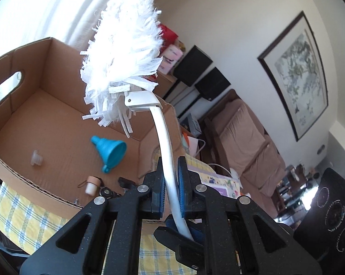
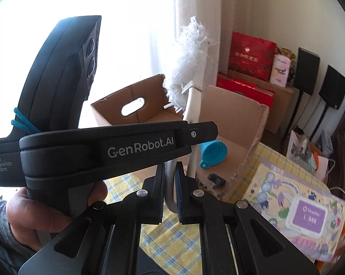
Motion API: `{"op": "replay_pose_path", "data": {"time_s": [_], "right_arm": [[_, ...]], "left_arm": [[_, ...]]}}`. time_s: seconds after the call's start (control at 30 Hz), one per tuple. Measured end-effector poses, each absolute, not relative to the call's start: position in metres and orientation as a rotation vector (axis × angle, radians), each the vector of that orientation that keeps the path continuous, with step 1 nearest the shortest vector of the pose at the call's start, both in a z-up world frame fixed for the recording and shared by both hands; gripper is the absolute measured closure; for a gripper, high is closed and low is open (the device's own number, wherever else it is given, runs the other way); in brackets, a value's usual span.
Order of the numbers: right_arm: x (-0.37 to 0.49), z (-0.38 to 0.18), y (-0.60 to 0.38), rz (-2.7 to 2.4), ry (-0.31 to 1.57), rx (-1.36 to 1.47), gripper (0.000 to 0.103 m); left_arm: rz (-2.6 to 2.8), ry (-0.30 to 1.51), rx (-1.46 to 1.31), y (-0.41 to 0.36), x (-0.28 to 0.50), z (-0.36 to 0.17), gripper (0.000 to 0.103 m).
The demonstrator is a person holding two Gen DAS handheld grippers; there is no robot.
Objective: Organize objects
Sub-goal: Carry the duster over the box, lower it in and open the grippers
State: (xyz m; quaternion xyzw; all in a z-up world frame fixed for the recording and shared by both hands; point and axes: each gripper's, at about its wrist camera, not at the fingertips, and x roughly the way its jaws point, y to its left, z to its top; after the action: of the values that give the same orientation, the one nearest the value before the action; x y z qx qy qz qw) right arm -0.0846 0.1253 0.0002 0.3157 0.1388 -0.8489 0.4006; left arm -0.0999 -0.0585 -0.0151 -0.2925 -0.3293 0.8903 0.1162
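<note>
A white fluffy duster (image 1: 122,52) stands up above the open cardboard box (image 1: 58,68). Its curved white handle (image 1: 165,137) runs down between the jaws of my left gripper (image 1: 171,167), which is shut on it. In the right wrist view the duster (image 2: 192,59) rises past the left gripper (image 2: 202,134), which a hand (image 2: 19,208) holds. The handle's grey hooked end sits in my right gripper (image 2: 171,171), also shut on it. In the box (image 2: 232,105) lie a blue funnel (image 1: 111,150) (image 2: 212,152), a clear cap (image 1: 36,158), a cork stopper (image 1: 91,182) and small black parts.
The box rests on a yellow checked cloth (image 1: 23,217). A wet-wipes pack (image 2: 307,213) lies to its right. Red gift bags (image 2: 250,55) and black speakers (image 1: 193,65) stand behind, a brown sofa (image 1: 248,137) farther right. A bright curtained window is at the back.
</note>
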Motion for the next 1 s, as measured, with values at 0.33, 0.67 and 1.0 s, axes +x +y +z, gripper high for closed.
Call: {"op": "replay_pose_path", "data": {"time_s": [0.33, 0.67, 1.0], "right_arm": [[-0.099, -0.011, 0.099, -2.041, 0.384, 0.833, 0.096], [-0.113, -0.007, 0.097, -2.074, 0.374, 0.838, 0.095], [-0.141, -0.020, 0.117, -2.189, 0.294, 0.940, 0.092]], "left_arm": [[2.642, -1.078, -0.877, -0.076, -0.102, -0.039, 0.092], [2.621, -1.131, -0.906, -0.083, -0.108, -0.045, 0.087], [2.673, -1.076, -0.871, -0.086, -0.096, -0.040, 0.062]]}}
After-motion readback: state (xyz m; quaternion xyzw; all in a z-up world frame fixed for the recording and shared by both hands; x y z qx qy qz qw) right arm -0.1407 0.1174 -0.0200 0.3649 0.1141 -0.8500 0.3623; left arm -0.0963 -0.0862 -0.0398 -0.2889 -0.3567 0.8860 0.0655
